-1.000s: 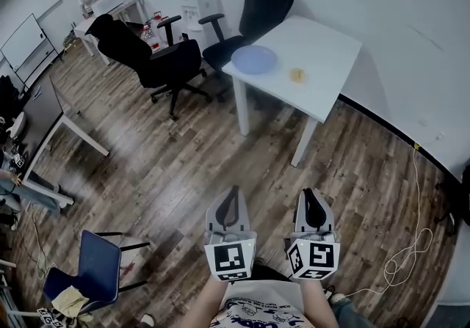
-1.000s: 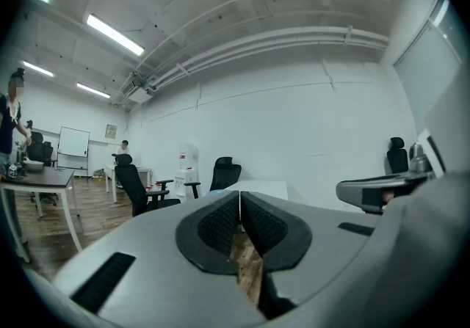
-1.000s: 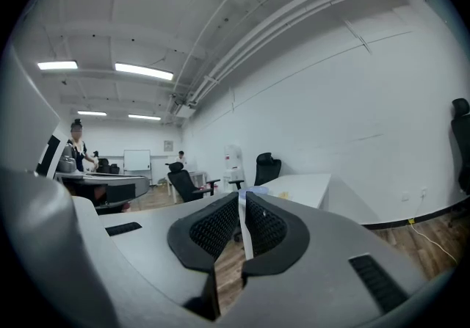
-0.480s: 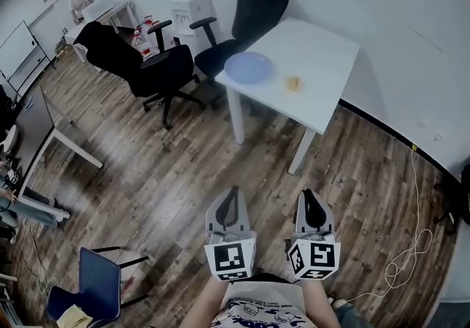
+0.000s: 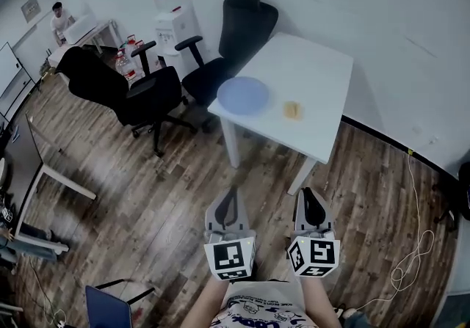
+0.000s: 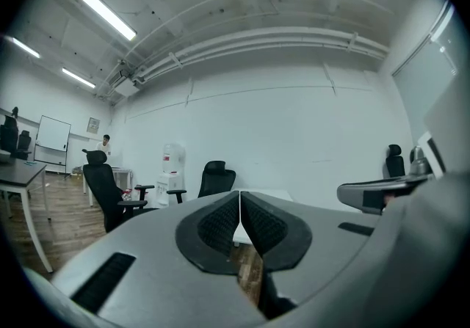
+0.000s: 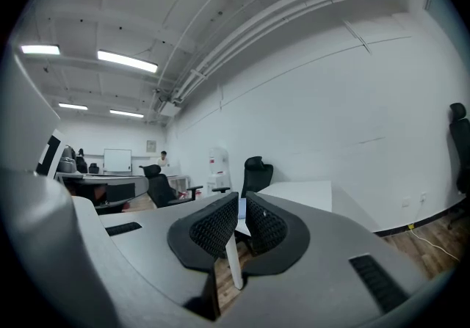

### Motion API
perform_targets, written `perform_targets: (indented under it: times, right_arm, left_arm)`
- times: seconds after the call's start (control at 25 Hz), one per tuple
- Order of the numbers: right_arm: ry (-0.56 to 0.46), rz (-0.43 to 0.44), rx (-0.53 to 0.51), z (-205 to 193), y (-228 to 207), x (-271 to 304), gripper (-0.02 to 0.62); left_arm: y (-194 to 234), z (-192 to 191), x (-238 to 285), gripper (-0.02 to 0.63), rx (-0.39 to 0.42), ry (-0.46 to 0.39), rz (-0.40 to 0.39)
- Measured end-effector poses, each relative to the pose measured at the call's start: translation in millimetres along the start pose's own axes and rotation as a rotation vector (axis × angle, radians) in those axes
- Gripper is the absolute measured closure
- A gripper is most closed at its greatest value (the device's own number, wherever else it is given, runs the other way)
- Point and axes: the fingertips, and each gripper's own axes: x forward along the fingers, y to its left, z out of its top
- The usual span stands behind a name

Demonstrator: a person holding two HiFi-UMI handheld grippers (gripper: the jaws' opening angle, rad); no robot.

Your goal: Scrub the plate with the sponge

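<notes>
A round blue plate [image 5: 244,95] lies on the near left part of a white table [image 5: 316,70], well ahead of me across the wooden floor. A small yellow sponge [image 5: 293,109] sits to the plate's right, apart from it. My left gripper [image 5: 231,191] is held low in front of my body, far short of the table, jaws shut and empty [image 6: 240,194]. My right gripper [image 5: 309,193] is level beside it, its jaws all but together with nothing between them [image 7: 241,200]. Both point toward the table [image 7: 305,191].
Two black office chairs [image 5: 150,95] [image 5: 239,26] stand at the table's left side, with a water dispenser [image 5: 170,7] by the wall behind them. A person [image 5: 59,17] is at a far desk. A cable [image 5: 411,246] trails on the floor at right, and a blue chair [image 5: 110,309] stands at bottom left.
The table with the plate and sponge has drawn closer and lower in the head view. Both grippers keep their place in front of me, jaws unchanged.
</notes>
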Motion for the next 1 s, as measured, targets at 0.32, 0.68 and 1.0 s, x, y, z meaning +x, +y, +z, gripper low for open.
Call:
perform_targets:
  times: [0.32,0.68,1.0]
  right_arm:
    - [0.003,-0.028,-0.014,3.6,22.4,66.4,0.568]
    - [0.062,-0.038,-0.013,-7.7,10.1,114.4,0.568]
    - [0.111,0.031,0.008,-26.6,4.7,187.7,0.568]
  left_arm:
    - [51.6,0.7,57.9,0.593,-0.005,0.009,-0.016]
    - [65.6,-17.4,104.3,0.592,-0.038,0.063,-0.015]
    - [86.4,-27.9,161.1,0.593,-0.041,0.089,0.038]
